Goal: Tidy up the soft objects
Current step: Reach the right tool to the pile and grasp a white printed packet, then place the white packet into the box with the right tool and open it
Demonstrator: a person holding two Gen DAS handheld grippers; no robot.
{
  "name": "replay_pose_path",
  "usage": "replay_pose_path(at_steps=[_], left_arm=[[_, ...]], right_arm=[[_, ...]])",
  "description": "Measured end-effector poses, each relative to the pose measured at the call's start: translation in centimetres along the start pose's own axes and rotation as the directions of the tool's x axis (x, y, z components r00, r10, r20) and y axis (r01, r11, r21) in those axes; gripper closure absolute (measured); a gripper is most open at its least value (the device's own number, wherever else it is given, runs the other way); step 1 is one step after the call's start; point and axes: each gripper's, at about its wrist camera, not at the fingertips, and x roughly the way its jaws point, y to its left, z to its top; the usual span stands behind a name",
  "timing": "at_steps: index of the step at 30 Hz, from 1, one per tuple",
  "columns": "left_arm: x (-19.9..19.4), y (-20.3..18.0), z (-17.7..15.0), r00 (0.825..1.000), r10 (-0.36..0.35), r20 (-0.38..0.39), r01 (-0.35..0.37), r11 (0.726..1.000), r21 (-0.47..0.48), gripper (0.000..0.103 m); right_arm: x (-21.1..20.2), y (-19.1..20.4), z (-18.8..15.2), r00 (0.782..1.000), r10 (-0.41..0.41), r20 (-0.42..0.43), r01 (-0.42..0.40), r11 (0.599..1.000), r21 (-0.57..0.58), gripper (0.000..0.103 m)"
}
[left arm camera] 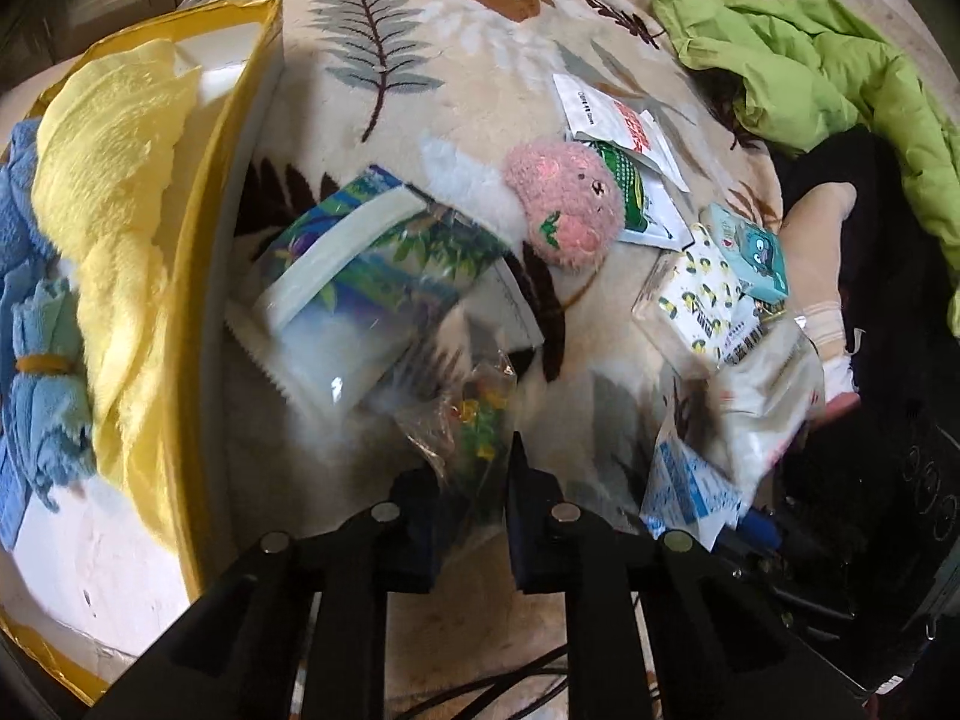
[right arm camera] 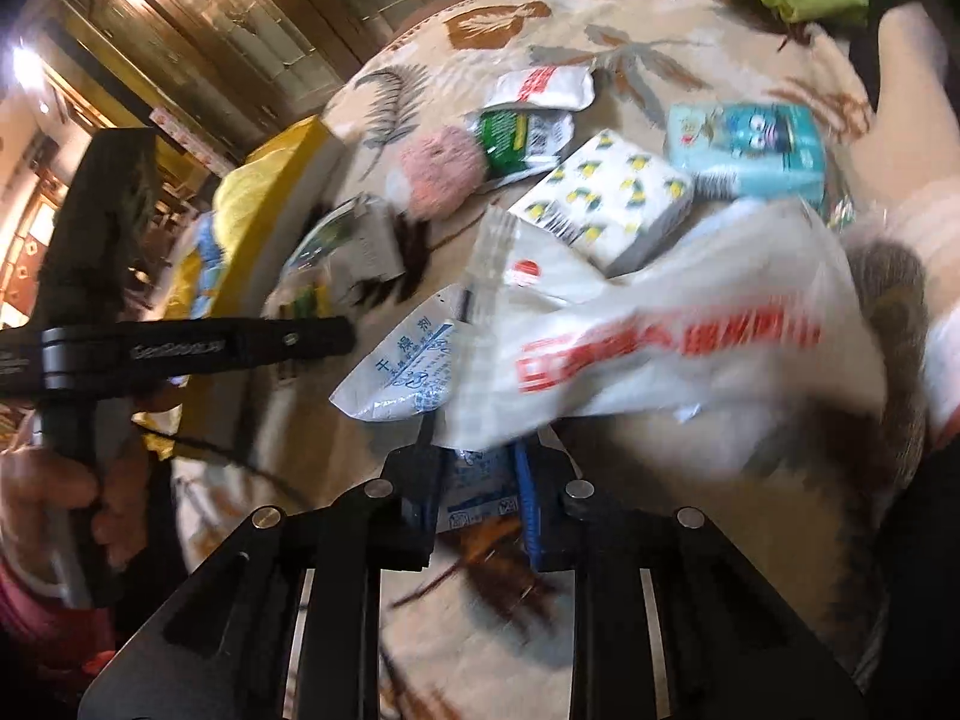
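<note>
Left gripper (left arm camera: 474, 480) pinched on a small clear packet (left arm camera: 465, 426) with yellow and green bits inside; packet standing up from the fingertips, long axis running away from the camera toward the pink plush toy (left arm camera: 564, 204). Right gripper (right arm camera: 480, 480) pressed together on the near edge of a white sachet with blue print (right arm camera: 408, 372); sachet's long axis pointing up and away from the jaws, a crinkled white bag with red letters (right arm camera: 660, 336) draped over its right side, blurred.

All places below relative to the pink plush toy, left wrist view. Lying on the leaf-print blanket (left arm camera: 420, 30), face toward the camera. Just right, touching: a green-and-white sachet (left arm camera: 642, 198), white flat packet (left arm camera: 606, 114) behind that. Lower left, near: a shiny packet with leaf print (left arm camera: 366, 276), long axis slanting up toward the toy. Far left: yellow-rimmed box (left arm camera: 240, 138) holding a yellow cloth (left arm camera: 114, 180) and a blue cloth (left arm camera: 42, 396) bound with a band. Lower right: lemon-print tissue pack (left arm camera: 702, 294), teal cartoon pack (left arm camera: 750, 246) beside it. Upper right, well apart: green jacket (left arm camera: 810, 54).

Person's hand (right arm camera: 54, 480) gripping the other handle at left of right wrist view.
</note>
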Motion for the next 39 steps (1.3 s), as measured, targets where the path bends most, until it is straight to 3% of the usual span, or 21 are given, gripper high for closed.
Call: replay_pose_path(at_steps=[7,15,25,35,37,39], left_arm=[[-1.8,0.9,-1.4,0.998,-0.061,0.007,0.061,0.998,-0.029,0.089],[-7.3,2.1,-2.4,0.990,-0.107,0.087,0.112,0.993,-0.046,0.089],[-11.4,8.5,-3.8,0.985,-0.022,0.172,0.051,0.985,-0.165,0.089],[-10.2,14.0,-4.5,0.985,0.013,0.170,0.044,0.945,-0.323,0.087],[-9.8,14.5,-4.5,0.986,0.005,0.168,0.054,0.939,-0.339,0.081],[-9.5,14.8,-4.5,0.985,0.006,0.173,0.056,0.935,-0.351,0.056]], right_arm=[[-1.0,1.5,-0.7,0.996,0.088,0.005,-0.088,0.996,0.022,0.082],[-2.3,4.4,0.4,0.989,0.144,0.041,-0.143,0.990,-0.021,0.082],[2.0,12.4,4.7,0.978,0.207,-0.004,-0.205,0.967,-0.151,0.082],[8.0,18.7,7.1,0.984,0.155,-0.082,-0.172,0.947,-0.270,0.082],[8.7,19.0,7.3,0.986,0.146,-0.083,-0.163,0.951,-0.264,0.082],[9.9,19.0,7.4,0.988,0.124,-0.091,-0.143,0.957,-0.254,0.081]])
